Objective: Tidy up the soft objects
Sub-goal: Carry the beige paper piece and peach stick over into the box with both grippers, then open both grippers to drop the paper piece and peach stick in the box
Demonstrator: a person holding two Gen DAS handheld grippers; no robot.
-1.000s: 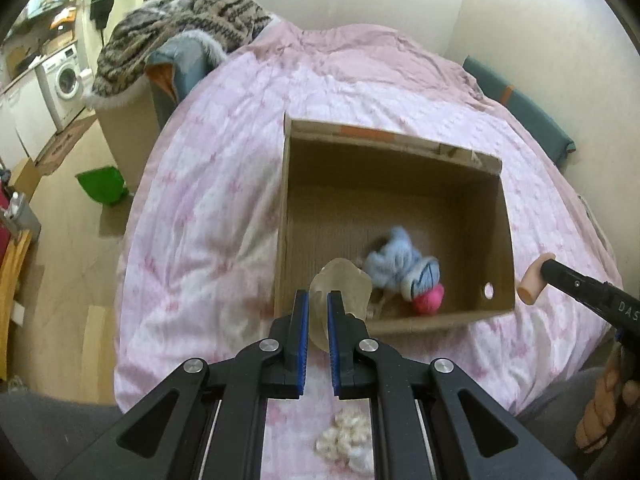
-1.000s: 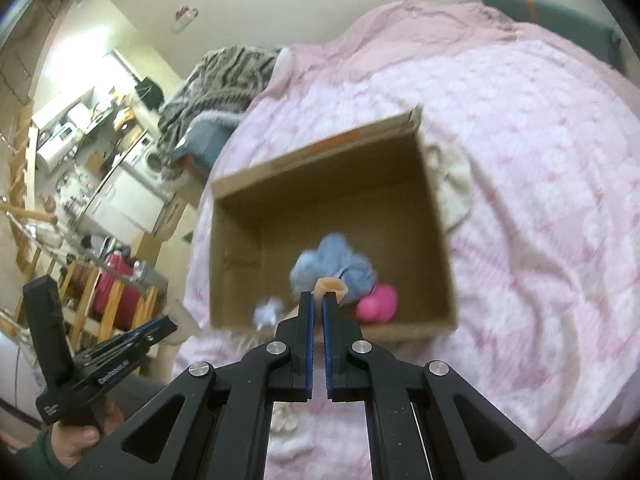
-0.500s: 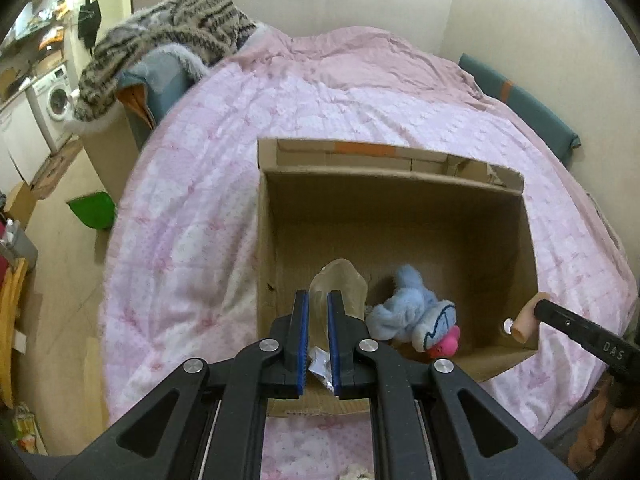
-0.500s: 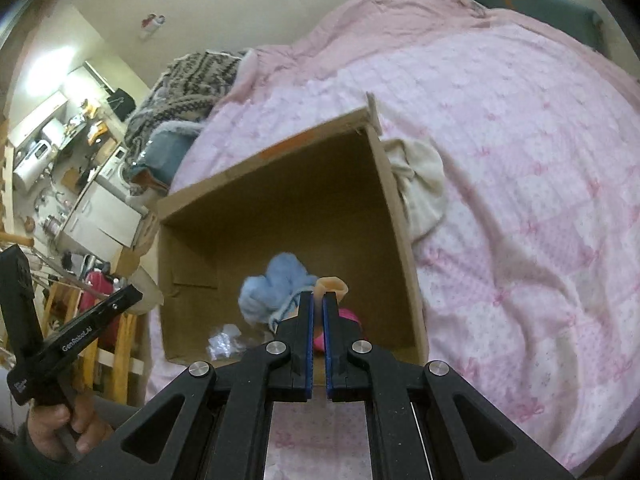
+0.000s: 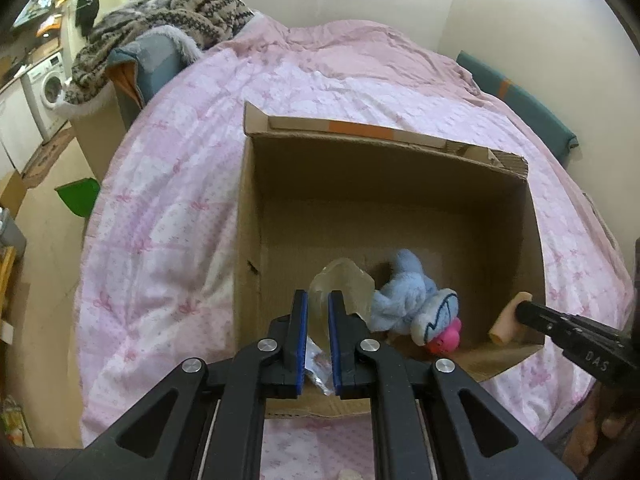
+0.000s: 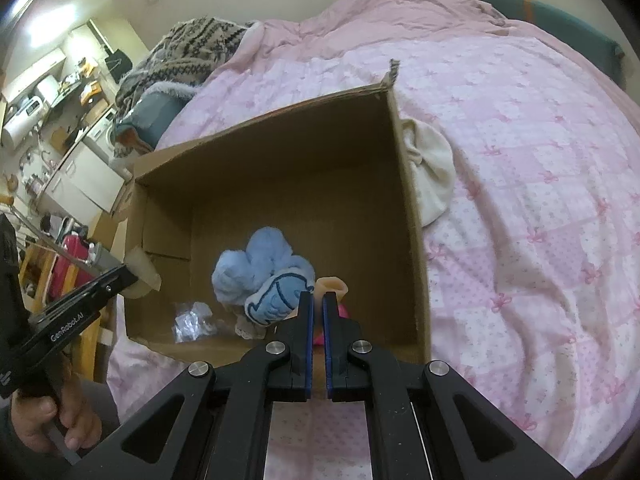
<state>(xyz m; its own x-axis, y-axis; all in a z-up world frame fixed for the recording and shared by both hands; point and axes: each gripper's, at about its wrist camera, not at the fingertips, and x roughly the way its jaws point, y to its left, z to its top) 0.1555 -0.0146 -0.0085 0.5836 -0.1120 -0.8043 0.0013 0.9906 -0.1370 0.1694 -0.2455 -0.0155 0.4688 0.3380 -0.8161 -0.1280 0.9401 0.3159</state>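
Observation:
An open cardboard box (image 5: 248, 216) (image 6: 408, 184) lies on the pink bed. Inside it are a light blue plush toy (image 5: 412, 304) (image 6: 264, 268), a pink soft toy (image 5: 444, 340) and a crumpled clear bag (image 6: 192, 320). My left gripper (image 5: 318, 300) is shut on a translucent yellowish soft piece (image 5: 348, 284), held over the box's near left corner. My right gripper (image 6: 318, 300) is shut on a small tan soft tube (image 6: 331, 286) above the box's near right side. In the left wrist view that tan tube (image 5: 506, 322) shows at the box's right wall.
A cream cloth (image 6: 430, 168) lies on the pink bedspread (image 6: 540, 160) against the box's right wall. A patterned blanket (image 5: 168, 12) is heaped on a chair beyond the bed's left edge. A green bin (image 5: 78, 198) stands on the floor. A hand (image 6: 48, 420) holds the left gripper.
Both grippers have moved forward and down, from before the box's near edge to over its inside. The box looms larger. Each still holds its soft piece.

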